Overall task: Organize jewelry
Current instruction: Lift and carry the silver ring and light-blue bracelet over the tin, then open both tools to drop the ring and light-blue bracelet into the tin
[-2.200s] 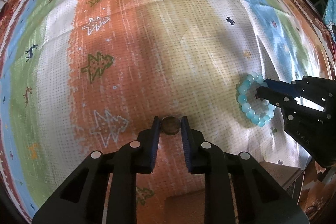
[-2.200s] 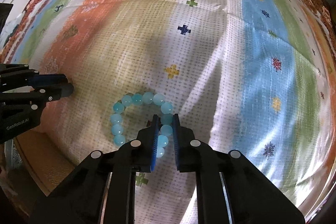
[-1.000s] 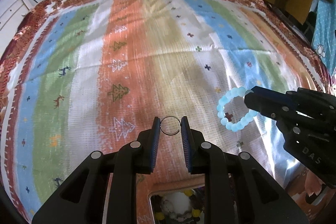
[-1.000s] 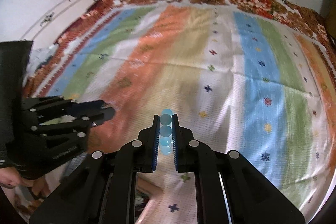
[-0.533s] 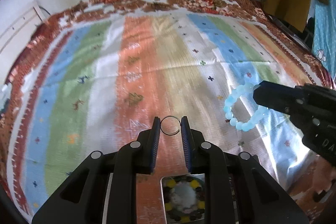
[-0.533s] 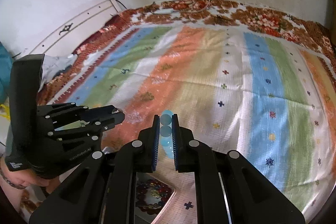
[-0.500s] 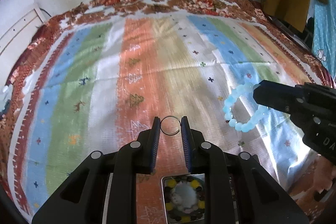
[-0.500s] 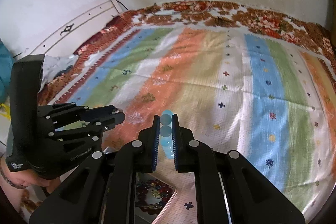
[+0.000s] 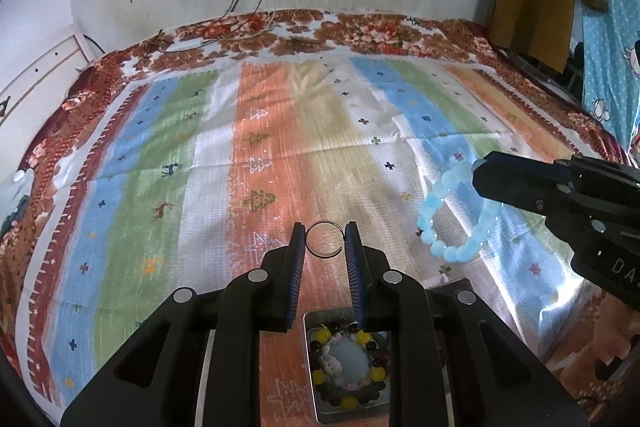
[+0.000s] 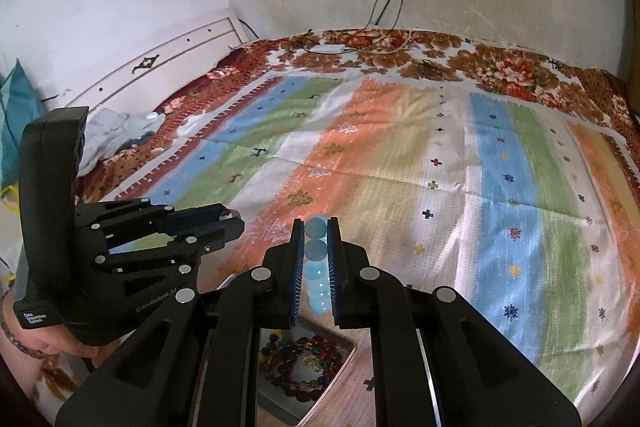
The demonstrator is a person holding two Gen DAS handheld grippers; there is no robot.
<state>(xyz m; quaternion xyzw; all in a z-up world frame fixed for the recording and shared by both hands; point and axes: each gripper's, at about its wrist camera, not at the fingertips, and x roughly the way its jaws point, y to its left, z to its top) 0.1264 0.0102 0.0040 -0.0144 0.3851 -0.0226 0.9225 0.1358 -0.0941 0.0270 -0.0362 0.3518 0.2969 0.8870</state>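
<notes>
One wire ring [image 9: 325, 239], one blue bead bracelet [image 9: 448, 215], one tray [image 9: 310, 367], two claws.

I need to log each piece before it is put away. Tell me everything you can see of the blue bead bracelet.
The blue bead bracelet is a closed loop of round, translucent pale-blue beads, glassy or stone-like in look, evenly sized. It hangs in the air above the striped bedspread, touching no surface. The right gripper is shut on it, its pads pinching a few beads at the upper right of the loop; the rest dangles below. In the right wrist view it shows edge-on, as a column of beads between the pads. No clasp or charm shows.
</notes>
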